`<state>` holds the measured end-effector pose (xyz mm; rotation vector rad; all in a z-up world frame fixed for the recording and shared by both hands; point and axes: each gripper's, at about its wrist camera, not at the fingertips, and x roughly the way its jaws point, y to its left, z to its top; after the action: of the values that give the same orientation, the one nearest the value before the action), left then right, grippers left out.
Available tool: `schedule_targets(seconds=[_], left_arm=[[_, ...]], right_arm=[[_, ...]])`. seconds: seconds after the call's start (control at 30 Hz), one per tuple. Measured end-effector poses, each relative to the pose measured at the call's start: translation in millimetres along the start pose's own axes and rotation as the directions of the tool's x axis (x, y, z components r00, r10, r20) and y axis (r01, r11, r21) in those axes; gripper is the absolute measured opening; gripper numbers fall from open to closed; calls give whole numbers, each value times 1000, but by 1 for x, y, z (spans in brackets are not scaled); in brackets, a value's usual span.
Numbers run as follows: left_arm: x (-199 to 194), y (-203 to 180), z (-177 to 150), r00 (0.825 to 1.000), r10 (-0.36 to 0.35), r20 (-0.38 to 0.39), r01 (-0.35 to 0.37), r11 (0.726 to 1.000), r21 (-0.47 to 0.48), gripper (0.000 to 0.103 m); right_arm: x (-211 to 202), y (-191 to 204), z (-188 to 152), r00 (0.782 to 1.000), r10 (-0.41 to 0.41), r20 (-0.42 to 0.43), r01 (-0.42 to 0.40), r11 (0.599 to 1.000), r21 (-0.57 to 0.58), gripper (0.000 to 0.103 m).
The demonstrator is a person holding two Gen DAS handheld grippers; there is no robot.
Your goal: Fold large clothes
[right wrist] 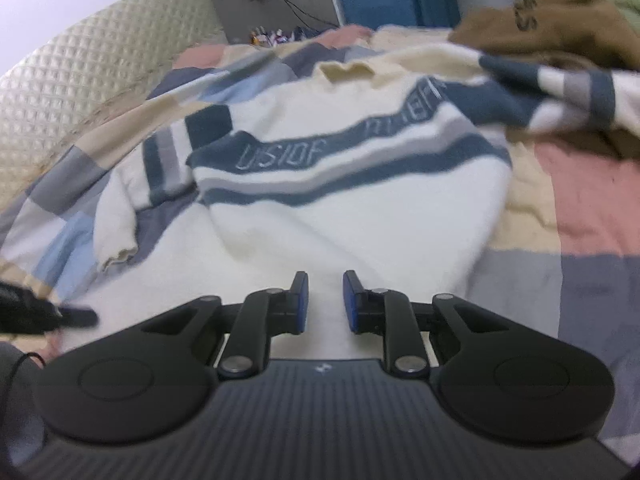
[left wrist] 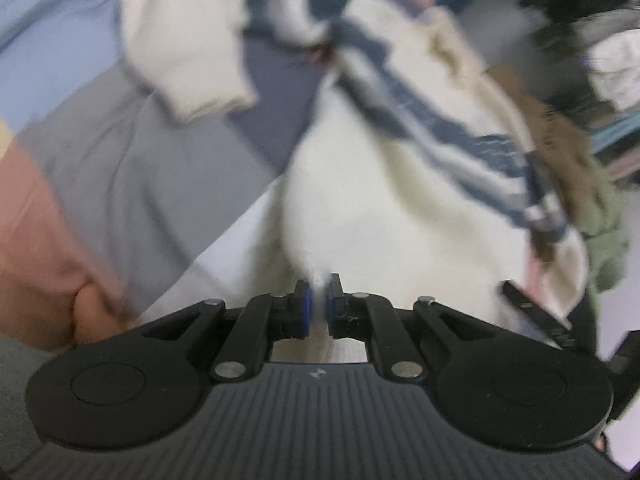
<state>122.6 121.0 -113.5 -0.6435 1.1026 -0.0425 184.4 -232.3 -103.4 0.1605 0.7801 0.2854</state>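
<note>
My left gripper clamped the cream sweater hem at lower centre to lift it for folding; my right gripper hovered released above the sweater's body.

Soft, even indoor light — motion blur, fisheye-bent edges.

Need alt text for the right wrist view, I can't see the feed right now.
The right gripper, fingers apart and holding nothing, hovers over the hem of a cream sweater with navy and grey stripes, spread on a patchwork bedspread. A brown garment lies at upper right.
</note>
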Motion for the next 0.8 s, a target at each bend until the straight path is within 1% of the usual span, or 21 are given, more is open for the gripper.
schedule_targets(seconds=[0.07, 0.13, 0.23, 0.3, 0.33, 0.37, 0.43, 0.5, 0.6, 0.63, 0.7, 0.77, 0.8], left_arm=[[11, 7, -5, 999, 25, -24, -25, 1000, -7, 10], [18, 15, -9, 999, 27, -33, -28, 999, -37, 10], [11, 14, -12, 1000, 23, 0, -23, 1000, -21, 11], [4, 9, -16, 1000, 24, 12, -24, 1000, 5, 18], [1, 7, -17, 999, 27, 17, -28, 1000, 14, 30], [-5, 3, -19, 999, 32, 34, -33, 999, 22, 47], [-19, -2, -23, 995, 45, 87, -49, 998, 46, 63], [-36, -8, -29, 986, 71, 151, -81, 995, 59, 65], [-52, -20, -34, 972, 68, 225, -88, 993, 81, 66], [-53, -28, -34, 970, 60, 237, -85, 992, 98, 66], [-55, -43, -37, 969, 25, 247, -60, 989, 137, 66], [-50, -64, -41, 972, -22, 234, -25, 981, 194, 66], [-45, -76, -43, 974, -46, 222, -4, 975, 222, 66]], right_arm=[[1, -2, -1, 1000, -15, -6, 15, 1000, 9, 22], [-1, -3, -2, 1000, -23, 0, 23, 1000, 18, 24], [-7, -7, -1, 1000, -7, 19, 6, 999, 44, 25], [-14, -8, -1, 999, -12, 38, 11, 999, 48, 25], [-17, -9, -1, 999, -15, 47, 12, 998, 56, 25], [-20, -12, -1, 999, -12, 52, 9, 998, 68, 25], [-26, -18, -2, 998, -2, 61, -4, 994, 106, 25], [-33, -23, -2, 997, -13, 80, 3, 992, 129, 25], [-43, -26, -2, 993, -20, 115, 3, 990, 142, 25], [-47, -26, -2, 991, -27, 129, 9, 990, 138, 25], [-53, -26, -2, 987, -37, 155, 16, 991, 135, 25], [-58, -30, -1, 984, -45, 173, 20, 989, 145, 25], [-60, -33, -1, 983, -52, 178, 24, 987, 157, 31]])
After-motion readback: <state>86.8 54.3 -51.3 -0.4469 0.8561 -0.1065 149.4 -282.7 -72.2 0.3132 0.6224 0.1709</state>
